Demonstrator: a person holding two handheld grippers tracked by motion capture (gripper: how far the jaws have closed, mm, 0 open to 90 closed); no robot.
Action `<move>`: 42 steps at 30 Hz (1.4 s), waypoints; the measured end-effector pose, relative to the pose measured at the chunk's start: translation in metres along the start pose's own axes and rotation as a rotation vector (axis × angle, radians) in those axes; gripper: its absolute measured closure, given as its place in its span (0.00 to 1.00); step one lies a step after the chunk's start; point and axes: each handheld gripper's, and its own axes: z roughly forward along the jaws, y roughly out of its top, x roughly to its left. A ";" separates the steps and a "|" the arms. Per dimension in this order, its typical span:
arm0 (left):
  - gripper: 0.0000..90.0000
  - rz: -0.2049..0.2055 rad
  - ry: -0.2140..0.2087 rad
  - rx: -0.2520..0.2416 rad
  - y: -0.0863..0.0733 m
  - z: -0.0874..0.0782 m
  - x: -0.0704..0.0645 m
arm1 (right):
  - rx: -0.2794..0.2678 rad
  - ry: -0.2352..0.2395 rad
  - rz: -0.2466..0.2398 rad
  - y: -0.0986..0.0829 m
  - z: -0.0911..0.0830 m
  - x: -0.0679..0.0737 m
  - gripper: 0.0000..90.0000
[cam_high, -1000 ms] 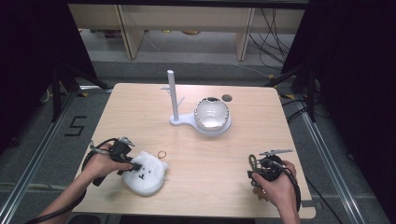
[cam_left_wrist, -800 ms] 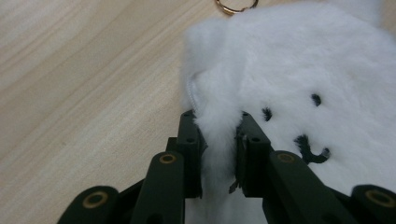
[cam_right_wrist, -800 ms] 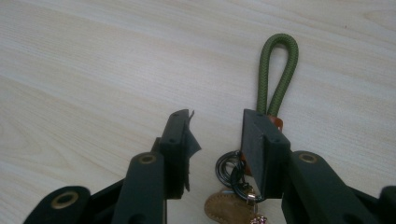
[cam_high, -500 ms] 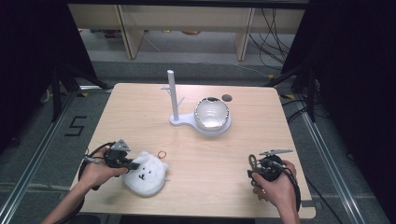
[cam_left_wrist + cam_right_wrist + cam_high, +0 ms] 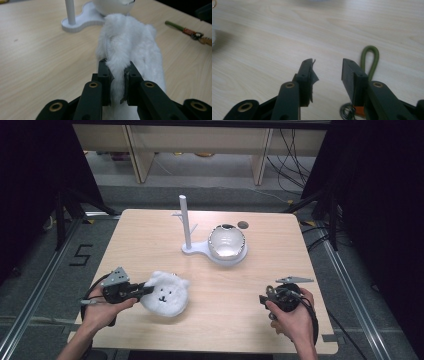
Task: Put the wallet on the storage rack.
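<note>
One fluffy white bear-faced plush pouch (image 5: 164,293) lies near the front left of the pale wooden worktop (image 5: 260,250), its edge pinched in the left claw (image 5: 117,80). The right claw (image 5: 327,72) hovers with jaws apart beside one green cord loop (image 5: 369,60). One white stand (image 5: 187,227) holds one shiny bowl (image 5: 226,242).

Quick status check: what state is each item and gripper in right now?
Left gripper: shut on the plush pouch's edge.
Right gripper: open, holding nothing.
Plush pouch: lying on the table, face up.
Green loop: flat beside the right jaws.
Stand: upright.
</note>
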 end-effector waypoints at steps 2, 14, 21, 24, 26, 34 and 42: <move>0.87 0.002 -0.010 -0.022 0.002 0.002 -0.001 | -0.021 0.031 0.011 0.002 -0.001 0.003 0.69; 0.87 0.054 -0.023 -0.128 0.038 0.030 -0.019 | -0.189 0.177 0.006 0.027 0.004 0.027 0.66; 0.87 0.091 -0.054 -0.145 0.052 0.050 -0.031 | -0.215 0.292 -0.032 0.042 0.017 0.046 0.61; 0.87 0.102 -0.067 -0.147 0.055 0.059 -0.036 | -0.250 0.329 -0.044 0.048 0.022 0.054 0.57; 0.87 0.110 -0.070 -0.143 0.056 0.061 -0.038 | -0.266 0.354 -0.037 0.051 0.025 0.058 0.54; 0.87 0.122 -0.093 -0.166 0.056 0.068 -0.046 | -0.274 0.401 -0.049 0.061 0.038 0.066 0.49; 0.87 0.126 -0.102 -0.184 0.057 0.069 -0.052 | -0.273 0.403 -0.044 0.064 0.047 0.067 0.50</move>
